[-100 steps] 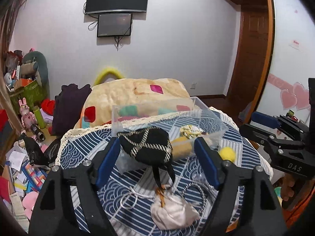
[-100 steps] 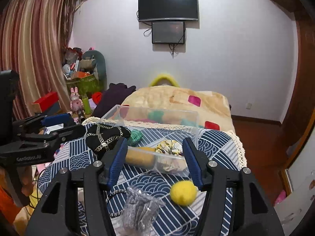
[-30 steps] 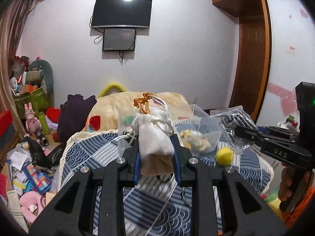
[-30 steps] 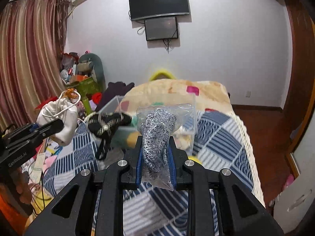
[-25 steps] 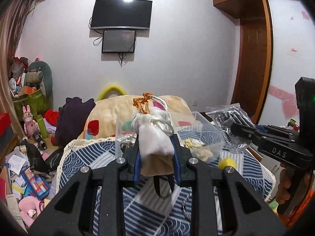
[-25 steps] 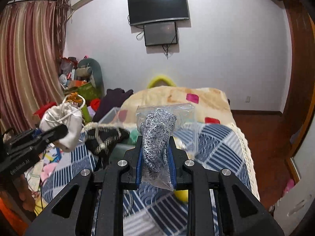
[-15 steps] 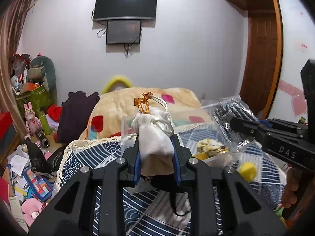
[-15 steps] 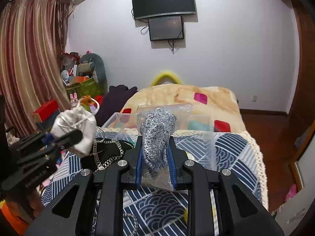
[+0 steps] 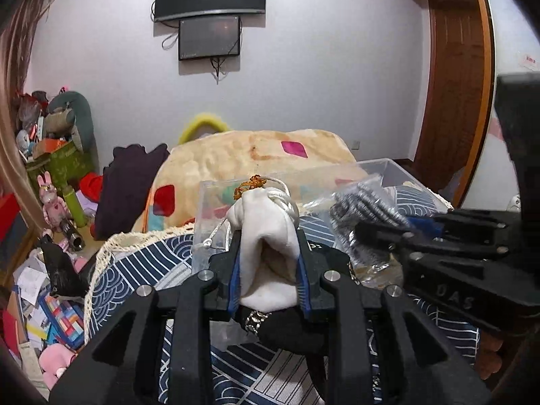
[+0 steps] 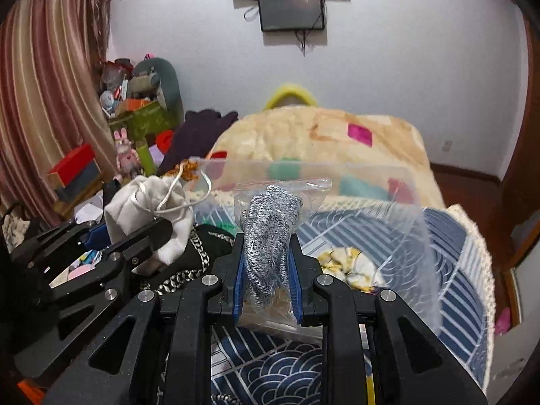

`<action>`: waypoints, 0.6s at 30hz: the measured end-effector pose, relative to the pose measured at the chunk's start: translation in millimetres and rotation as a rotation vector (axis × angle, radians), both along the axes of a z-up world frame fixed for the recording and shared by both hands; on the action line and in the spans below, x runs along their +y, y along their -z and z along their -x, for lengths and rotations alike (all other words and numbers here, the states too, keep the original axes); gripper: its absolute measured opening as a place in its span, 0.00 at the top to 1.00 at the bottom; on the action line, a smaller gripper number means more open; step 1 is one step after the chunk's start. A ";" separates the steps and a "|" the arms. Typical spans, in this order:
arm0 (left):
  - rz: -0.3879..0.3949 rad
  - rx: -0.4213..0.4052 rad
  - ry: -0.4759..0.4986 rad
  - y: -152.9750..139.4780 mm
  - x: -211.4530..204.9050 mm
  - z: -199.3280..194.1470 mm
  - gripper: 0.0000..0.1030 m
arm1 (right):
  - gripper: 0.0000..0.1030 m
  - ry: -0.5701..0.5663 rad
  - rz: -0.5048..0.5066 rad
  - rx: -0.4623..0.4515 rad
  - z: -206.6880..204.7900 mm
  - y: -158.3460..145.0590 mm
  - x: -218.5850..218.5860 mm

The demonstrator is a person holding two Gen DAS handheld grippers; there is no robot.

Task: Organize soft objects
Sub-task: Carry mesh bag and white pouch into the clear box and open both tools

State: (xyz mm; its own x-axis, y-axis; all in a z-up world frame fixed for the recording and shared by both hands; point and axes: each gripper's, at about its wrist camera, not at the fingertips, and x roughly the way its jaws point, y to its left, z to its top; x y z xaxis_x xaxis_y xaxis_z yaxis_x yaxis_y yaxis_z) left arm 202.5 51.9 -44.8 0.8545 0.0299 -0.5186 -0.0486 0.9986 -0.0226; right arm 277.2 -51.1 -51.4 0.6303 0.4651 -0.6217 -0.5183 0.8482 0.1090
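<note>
My left gripper point(image 9: 268, 263) is shut on a white drawstring pouch point(image 9: 266, 236) with an orange tassel, held above the near left of the clear plastic bin point(image 9: 388, 168). The pouch also shows in the right wrist view point(image 10: 148, 202). My right gripper point(image 10: 265, 263) is shut on a clear zip bag with grey knit fabric point(image 10: 270, 229), held over the bin point(image 10: 418, 209). That bag shows in the left wrist view point(image 9: 364, 209). A black pouch with a silver chain point(image 10: 189, 256) lies in the bin's left part, below the white pouch. A yellow floral item point(image 10: 347, 263) lies in the bin's right part.
The bin stands on a table with a blue and white patterned cloth point(image 10: 449, 280). Behind is a bed with a beige blanket point(image 10: 303, 135). Clutter, toys and boxes point(image 9: 50, 236) fill the floor on the left. A wooden door point(image 9: 452, 101) is at right.
Both grippers have moved forward and down to the bin, each still holding its item, and have drawn close to each other. The bin now fills more of both views.
</note>
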 end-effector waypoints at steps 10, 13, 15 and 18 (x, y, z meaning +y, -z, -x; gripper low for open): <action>0.065 0.030 0.010 -1.4 10.8 4.7 0.45 | 0.71 -0.013 0.026 0.041 1.8 7.9 -6.8; 0.073 0.039 0.013 -3.5 11.5 9.0 0.45 | 0.62 -0.008 0.012 0.013 8.8 -0.8 -14.5; 0.071 0.035 0.024 -7.4 10.2 15.7 0.44 | 0.61 -0.001 0.007 -0.013 13.6 -7.5 -20.0; 0.069 0.018 0.035 -13.6 6.5 26.7 0.40 | 0.60 0.005 -0.009 -0.041 21.0 -17.9 -29.6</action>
